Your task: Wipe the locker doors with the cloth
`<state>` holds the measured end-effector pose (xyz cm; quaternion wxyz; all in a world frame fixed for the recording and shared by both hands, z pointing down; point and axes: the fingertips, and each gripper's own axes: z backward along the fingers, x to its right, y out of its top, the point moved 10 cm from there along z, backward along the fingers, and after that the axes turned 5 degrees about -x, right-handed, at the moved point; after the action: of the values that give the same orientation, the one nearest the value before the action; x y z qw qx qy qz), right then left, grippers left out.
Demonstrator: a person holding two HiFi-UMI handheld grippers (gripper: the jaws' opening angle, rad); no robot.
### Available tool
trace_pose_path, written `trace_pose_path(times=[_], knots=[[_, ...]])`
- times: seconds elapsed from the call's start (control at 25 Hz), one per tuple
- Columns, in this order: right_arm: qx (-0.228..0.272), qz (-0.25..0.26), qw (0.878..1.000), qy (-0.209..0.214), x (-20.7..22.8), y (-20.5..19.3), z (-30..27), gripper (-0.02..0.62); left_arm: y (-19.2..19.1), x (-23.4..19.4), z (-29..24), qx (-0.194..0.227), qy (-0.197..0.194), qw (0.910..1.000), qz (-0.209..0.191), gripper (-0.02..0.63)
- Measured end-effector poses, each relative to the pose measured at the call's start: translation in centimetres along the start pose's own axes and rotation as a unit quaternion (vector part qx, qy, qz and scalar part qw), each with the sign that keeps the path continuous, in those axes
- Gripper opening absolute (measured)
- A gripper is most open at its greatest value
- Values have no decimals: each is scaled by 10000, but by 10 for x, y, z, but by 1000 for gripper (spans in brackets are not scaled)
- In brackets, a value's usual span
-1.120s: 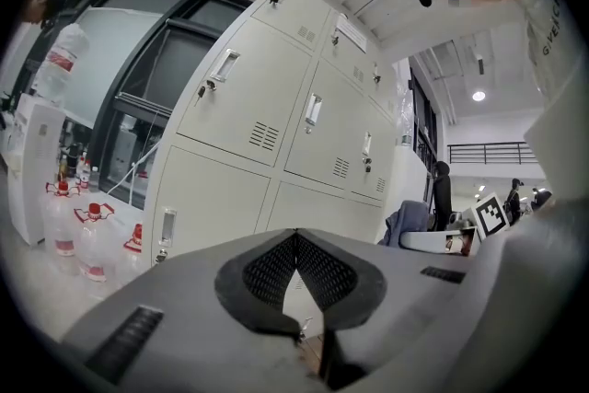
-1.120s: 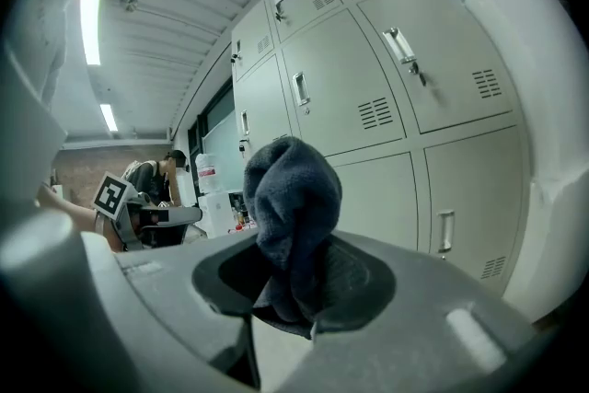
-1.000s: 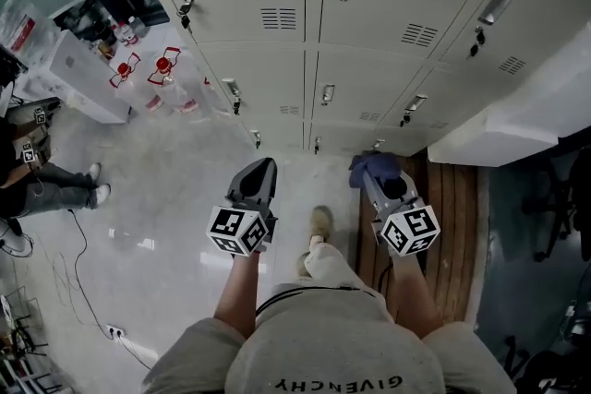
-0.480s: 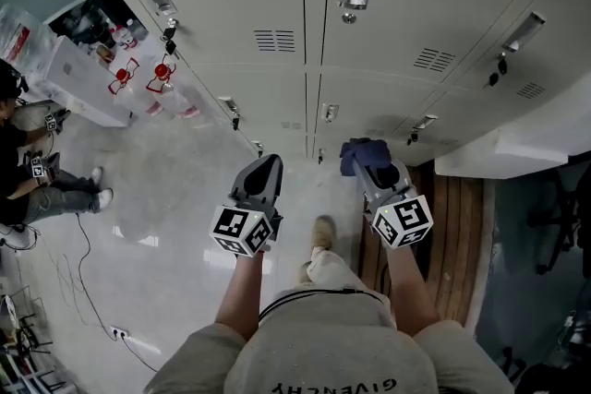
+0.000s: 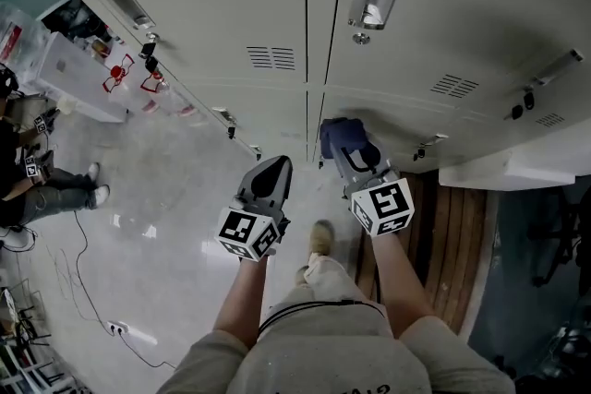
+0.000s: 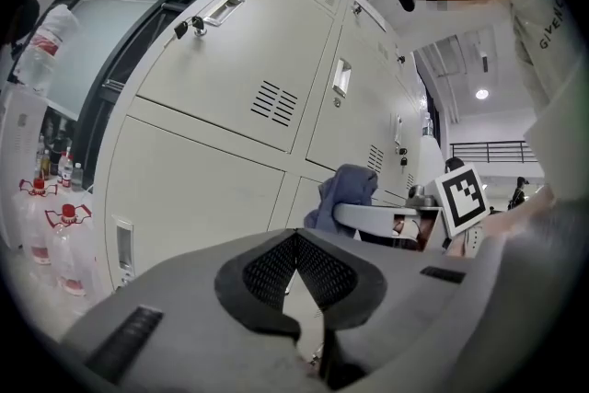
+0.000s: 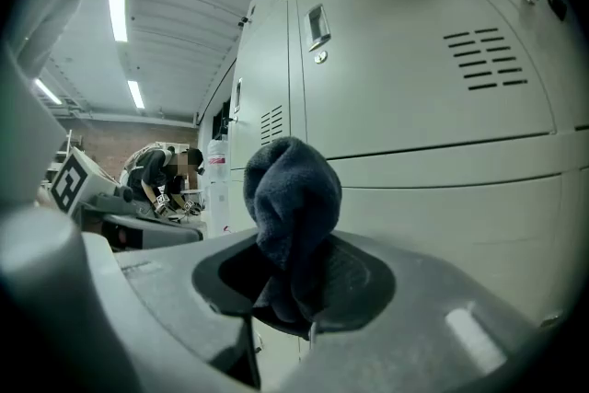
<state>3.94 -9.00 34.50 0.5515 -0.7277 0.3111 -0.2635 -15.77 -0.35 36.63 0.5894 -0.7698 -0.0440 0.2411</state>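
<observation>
A bank of pale grey locker doors (image 5: 416, 23) fills the upper head view, with recessed handles and vent slots. My right gripper (image 5: 349, 146) is shut on a bunched dark blue cloth (image 5: 338, 136), held just short of the lower locker doors; the cloth (image 7: 293, 207) stands up between the jaws in the right gripper view. My left gripper (image 5: 269, 175) is shut with nothing in it, hanging to the left of the right one, and its pads (image 6: 296, 267) meet in the left gripper view. The cloth (image 6: 348, 190) also shows there beside the lockers (image 6: 230, 106).
Water bottles with red caps (image 5: 125, 74) stand on the glossy floor (image 5: 157, 198) by the lockers' left end. A person (image 5: 28, 171) sits at far left. A wooden platform (image 5: 443, 226) and a white bench (image 5: 517, 166) lie at right. A cable (image 5: 83, 272) runs across the floor.
I have stepped closer to the lockers. The right gripper with the cloth has risen and moved left toward the doors; the left gripper moved forward slightly.
</observation>
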Motion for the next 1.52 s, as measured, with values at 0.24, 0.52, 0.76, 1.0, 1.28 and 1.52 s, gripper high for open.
trace_pose_path(times=[0.24, 0.52, 0.76, 1.0, 1.28, 1.52], knots=[[-220, 133, 9997, -21, 8, 8, -36, 120, 1, -3, -23, 20, -28, 10000, -59, -2], [-555, 193, 9982, -90, 16, 12, -51, 110, -3, -3, -41, -44, -50, 10000, 3, -2], [-645, 21, 9975, -290, 30, 8, -37, 104, -8, 1, -54, -138, -212, 9997, 20, -2], [-686, -250, 9949, -697, 57, 1, -10, 103, -14, 4, -63, -271, -475, 9985, 41, -2], [-840, -273, 9870, -1346, 95, -12, 29, 103, -14, 0, -72, -407, -697, 9967, -6, -2], [-1017, -110, 9795, -1737, 119, -14, 54, 103, -10, 0, -79, -439, -862, 9953, -80, -2]])
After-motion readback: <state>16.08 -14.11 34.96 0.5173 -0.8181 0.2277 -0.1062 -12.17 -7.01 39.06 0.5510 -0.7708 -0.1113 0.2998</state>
